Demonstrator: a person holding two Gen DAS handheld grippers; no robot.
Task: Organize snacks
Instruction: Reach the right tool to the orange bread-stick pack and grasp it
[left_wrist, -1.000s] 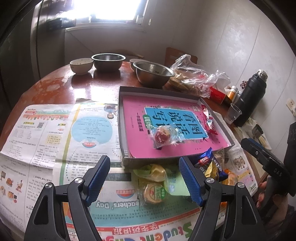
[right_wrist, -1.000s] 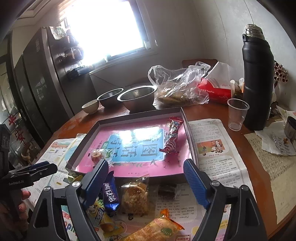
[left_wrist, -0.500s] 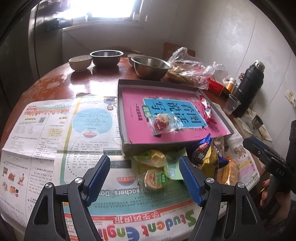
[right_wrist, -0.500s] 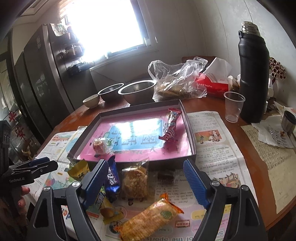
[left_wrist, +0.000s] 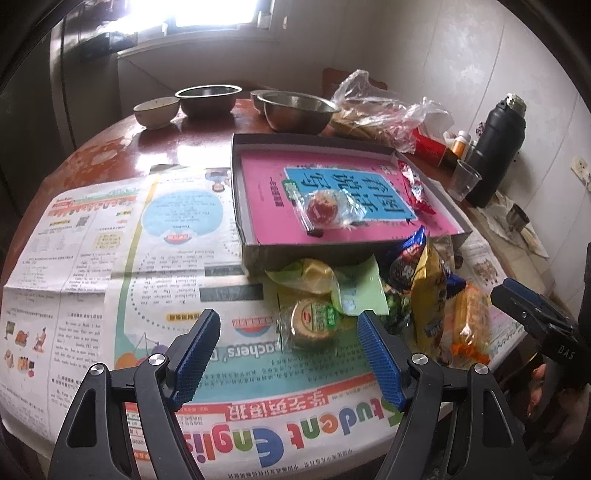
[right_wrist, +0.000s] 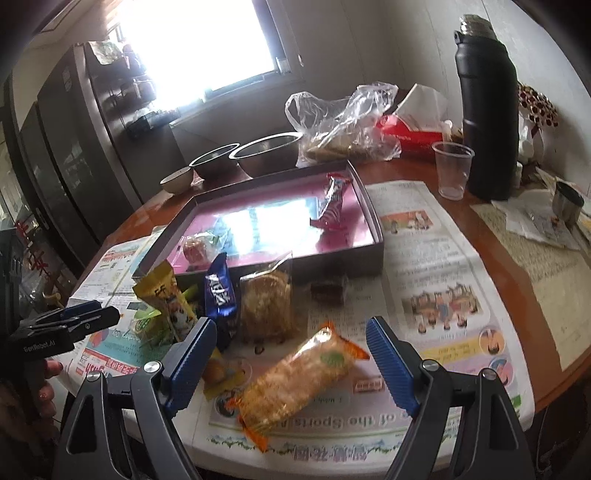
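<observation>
A grey box lid (left_wrist: 255, 254) (right_wrist: 373, 218) with a pink book inside holds a round red sweet (left_wrist: 322, 209) (right_wrist: 195, 248) and a red wrapper (left_wrist: 414, 187) (right_wrist: 334, 201). A pile of loose snacks lies in front of it: a round green-label cake (left_wrist: 312, 325), a yellow bag (left_wrist: 430, 295) (right_wrist: 168, 295), a blue bar (right_wrist: 220, 295), a clear-wrapped cake (right_wrist: 266, 304) and an orange cracker pack (left_wrist: 466, 319) (right_wrist: 299, 380). My left gripper (left_wrist: 288, 349) is open above the round cake. My right gripper (right_wrist: 291, 360) is open above the orange pack.
Newspapers (left_wrist: 110, 236) (right_wrist: 436, 273) cover the round wooden table. At the back stand metal bowls (left_wrist: 297, 110) (right_wrist: 266, 153), a small bowl (left_wrist: 155, 110), a plastic bag (right_wrist: 343, 129), a clear cup (right_wrist: 452, 168) and a black flask (right_wrist: 484, 107). The table edge is close below both grippers.
Both grippers have pulled back and up from the box, so the snack pile sits further into view. Both stay open and empty.
</observation>
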